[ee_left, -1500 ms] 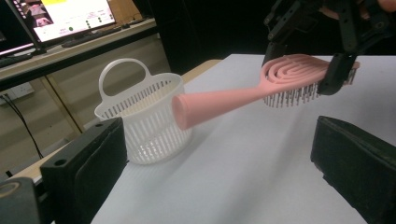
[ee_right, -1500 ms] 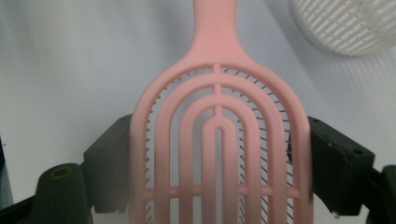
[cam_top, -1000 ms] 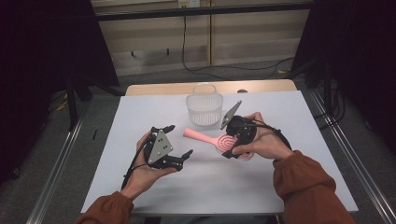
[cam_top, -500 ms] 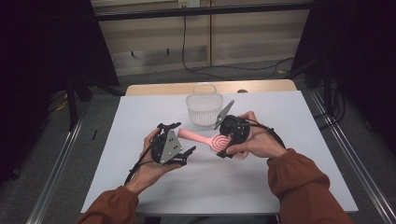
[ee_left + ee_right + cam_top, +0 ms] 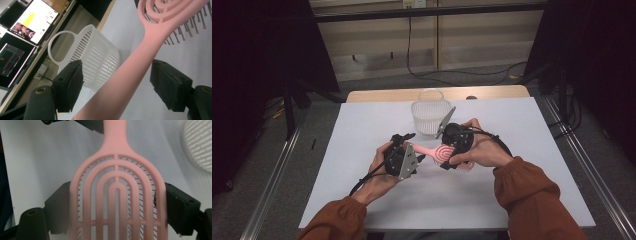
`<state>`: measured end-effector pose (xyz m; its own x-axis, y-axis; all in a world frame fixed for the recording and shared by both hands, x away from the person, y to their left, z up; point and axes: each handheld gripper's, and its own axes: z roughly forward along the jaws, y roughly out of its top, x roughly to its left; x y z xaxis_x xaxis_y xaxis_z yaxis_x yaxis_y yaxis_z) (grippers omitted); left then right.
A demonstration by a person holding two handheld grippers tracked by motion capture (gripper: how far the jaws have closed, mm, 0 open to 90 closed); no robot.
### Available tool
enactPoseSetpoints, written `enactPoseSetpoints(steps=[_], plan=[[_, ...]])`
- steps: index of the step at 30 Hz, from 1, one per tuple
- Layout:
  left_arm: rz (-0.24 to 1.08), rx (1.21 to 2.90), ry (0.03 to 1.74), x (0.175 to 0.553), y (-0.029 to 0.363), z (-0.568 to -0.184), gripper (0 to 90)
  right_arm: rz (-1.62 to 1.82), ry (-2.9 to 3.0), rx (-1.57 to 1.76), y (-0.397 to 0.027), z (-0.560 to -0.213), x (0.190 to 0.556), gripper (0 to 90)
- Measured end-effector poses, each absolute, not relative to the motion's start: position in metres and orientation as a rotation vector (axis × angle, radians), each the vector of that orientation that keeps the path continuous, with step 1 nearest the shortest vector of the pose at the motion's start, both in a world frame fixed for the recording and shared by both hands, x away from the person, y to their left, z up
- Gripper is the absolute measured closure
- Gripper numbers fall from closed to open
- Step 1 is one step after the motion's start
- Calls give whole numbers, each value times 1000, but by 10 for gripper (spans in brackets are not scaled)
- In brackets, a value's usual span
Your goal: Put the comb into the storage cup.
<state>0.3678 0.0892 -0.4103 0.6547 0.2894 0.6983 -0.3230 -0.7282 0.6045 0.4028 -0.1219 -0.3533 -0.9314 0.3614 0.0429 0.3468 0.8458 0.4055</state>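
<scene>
Left gripper [image 5: 411, 146]: jaws have just been closing, now standing either side of the pink hairbrush [image 5: 438, 151] handle, pads not yet touching it. Brush is held above the white table [image 5: 362, 130], near the white basket [image 5: 430, 116]. Right gripper [image 5: 447, 159]: clamped on the brush head. Judged step: handover. Next: left closes fully before right releases.

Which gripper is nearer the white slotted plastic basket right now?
Right. The right gripper, clamping the pink brush head, sits just in front of the basket; the left gripper is farther back-left.
</scene>
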Motion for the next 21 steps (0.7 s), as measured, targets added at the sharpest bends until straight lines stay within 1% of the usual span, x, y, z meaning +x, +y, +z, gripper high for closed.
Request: enactPoseSetpoints(steps=[2,4,5,9,12,14,16,21], plan=[[1094,2143,-57,367,89,-411,318,627,2992,577,-120,-354,402,193],[1140,2152,-87,366,87,-412,332,634,2996,567,-118,-355,403,193],[1134,2154,-89,365,87,-412,351,632,2992,575,-117,-355,403,193],[1223,2164,-167,362,85,-415,406,628,3000,564,-115,-355,405,193],[1225,2167,-197,361,82,-415,421,626,3003,566,-113,-354,406,193],[1224,2177,-231,360,79,-413,456,625,3009,563,-111,-354,407,193],[1235,2181,-250,358,76,-412,466,612,3010,570,-109,-353,407,193],[1265,2194,-275,355,72,-415,550,622,3014,567,-108,-353,408,193]])
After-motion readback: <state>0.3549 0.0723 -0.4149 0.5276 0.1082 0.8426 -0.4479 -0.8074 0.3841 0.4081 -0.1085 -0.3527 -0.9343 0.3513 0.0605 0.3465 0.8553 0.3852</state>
